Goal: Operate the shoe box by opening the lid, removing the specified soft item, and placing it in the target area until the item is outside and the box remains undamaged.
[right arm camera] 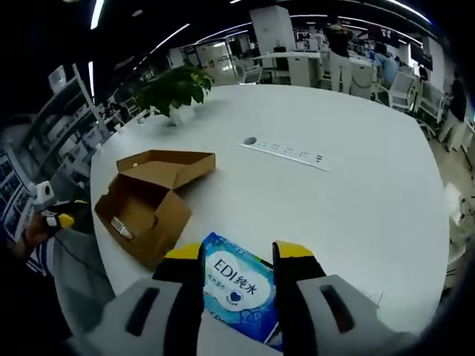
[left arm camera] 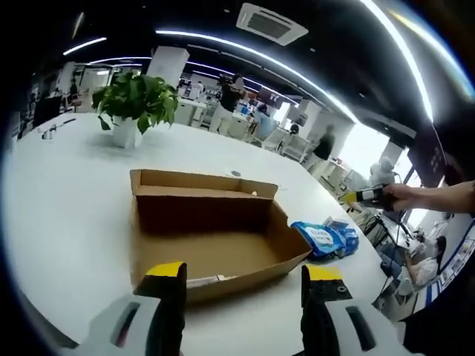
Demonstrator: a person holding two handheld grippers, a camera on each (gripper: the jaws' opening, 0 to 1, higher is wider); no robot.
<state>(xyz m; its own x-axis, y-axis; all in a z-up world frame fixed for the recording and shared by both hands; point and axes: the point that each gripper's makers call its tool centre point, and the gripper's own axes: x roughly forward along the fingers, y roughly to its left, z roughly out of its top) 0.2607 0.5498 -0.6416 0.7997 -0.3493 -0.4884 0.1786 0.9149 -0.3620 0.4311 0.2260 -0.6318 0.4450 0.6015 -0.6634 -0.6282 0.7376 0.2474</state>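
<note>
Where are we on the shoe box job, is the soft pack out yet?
Done: the cardboard box stands open on the white table, looking intact, and the blue wipes pack lies outside beside it. In hand: the right hand-held gripper straddles the pack, jaws open. The left hand-held gripper is open too. Left: backing the right gripper away.

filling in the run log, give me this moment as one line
box: cardboard shoe box open, lid up | item: blue wipes pack on white table beside box | right gripper: open over pack | left gripper: open, empty
</note>
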